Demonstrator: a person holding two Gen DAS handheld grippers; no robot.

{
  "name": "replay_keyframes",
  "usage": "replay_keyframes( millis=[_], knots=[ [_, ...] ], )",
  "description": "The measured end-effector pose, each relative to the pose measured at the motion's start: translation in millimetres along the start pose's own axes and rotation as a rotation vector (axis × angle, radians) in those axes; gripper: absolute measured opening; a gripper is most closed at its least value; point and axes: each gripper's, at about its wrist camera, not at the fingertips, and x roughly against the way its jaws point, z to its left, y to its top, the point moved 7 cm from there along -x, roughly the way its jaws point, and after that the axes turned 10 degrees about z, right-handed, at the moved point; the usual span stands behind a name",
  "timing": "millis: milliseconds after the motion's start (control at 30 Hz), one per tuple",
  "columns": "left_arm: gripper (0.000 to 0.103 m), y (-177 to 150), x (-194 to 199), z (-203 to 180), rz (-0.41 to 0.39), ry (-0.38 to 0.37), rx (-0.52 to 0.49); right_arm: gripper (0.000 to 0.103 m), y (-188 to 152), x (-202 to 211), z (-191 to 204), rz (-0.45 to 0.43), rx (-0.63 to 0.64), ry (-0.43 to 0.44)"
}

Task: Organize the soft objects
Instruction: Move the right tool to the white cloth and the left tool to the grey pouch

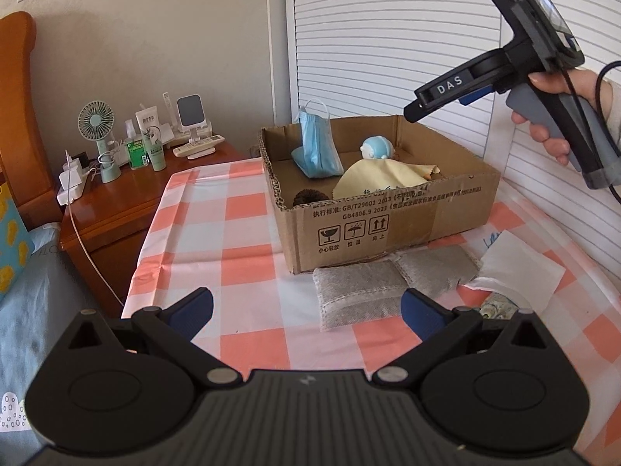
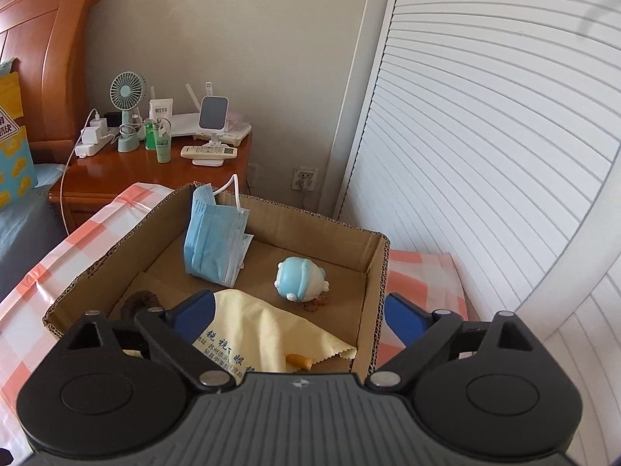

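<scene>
Both claws wide and empty, left claw (image 1: pixel 306 312) lining up on the grey pad (image 1: pixel 392 283) beside the box (image 1: pixel 388 213) on the table (image 1: pixel 233 233) – light and floppy, so pinch 1 edge, while right claw (image 2: pixel 299 316) hovers over the box

A wooden nightstand (image 2: pixel 128 173) stands beside the wooden headboard (image 2: pixel 50 39) and carries a small green fan (image 2: pixel 126 91), a green bottle (image 2: pixel 163 147), a white remote control (image 2: pixel 209 151) and a white power strip (image 2: pixel 91 147). White louvered doors (image 2: pixel 485 136) fill the right side, and a wall socket (image 2: pixel 304 178) sits low beside them.
</scene>
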Motion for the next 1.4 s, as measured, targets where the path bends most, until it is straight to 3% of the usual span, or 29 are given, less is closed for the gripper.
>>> replay_keyframes(
  millis=[367, 967, 1100, 1400],
  knots=[
    [0.102, -3.6, 14.1, -6.5, -0.012, 0.001, -0.023, 0.103, -38.9, 28.0, 7.5, 0.029, 0.007, -0.006],
    [0.102, -9.5, 19.5, -20.4, 0.001, -0.018, -0.043, 0.103, -153.5, 30.1, 22.2, 0.159, -0.050, -0.036],
    [0.102, -9.6, 13.7, -25.3, 0.017, -0.026, -0.051, 0.103, -164.6, 21.1, 29.0, 0.199, -0.015, -0.011],
    [0.102, -8.2, -4.0, -32.3, 0.058, -0.052, -0.062, 0.103, -173.7, 7.1, 19.0, 0.240, 0.006, -0.046]
  ],
)
